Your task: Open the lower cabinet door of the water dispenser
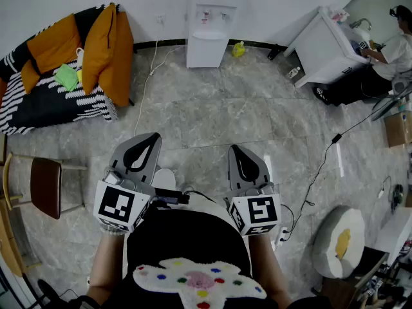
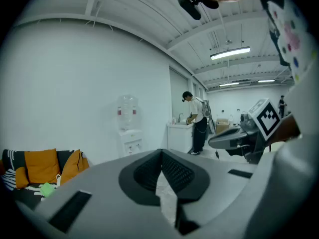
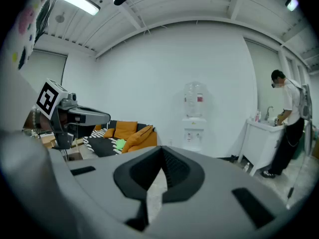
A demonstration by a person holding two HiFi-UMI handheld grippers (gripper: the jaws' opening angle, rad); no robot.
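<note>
The white water dispenser [image 1: 209, 24] stands against the far wall, its lower cabinet door [image 1: 205, 51] closed. It also shows far off in the left gripper view as the dispenser [image 2: 128, 133], and in the right gripper view as the dispenser [image 3: 194, 123]. My left gripper [image 1: 151, 137] and right gripper [image 1: 235, 148] are held side by side close to my body, several floor tiles short of the dispenser. Both point toward it. The left gripper [image 2: 162, 151] is shut with nothing in it. So is the right gripper [image 3: 162, 148].
A striped sofa with orange cushions [image 1: 58, 76] sits at the left wall. A person [image 1: 386, 50] works at a white sink cabinet [image 1: 325, 47] on the right. A brown chair [image 1: 45, 185] is near my left. A black cable [image 1: 322, 166] and a round cushion [image 1: 338, 240] lie at the right.
</note>
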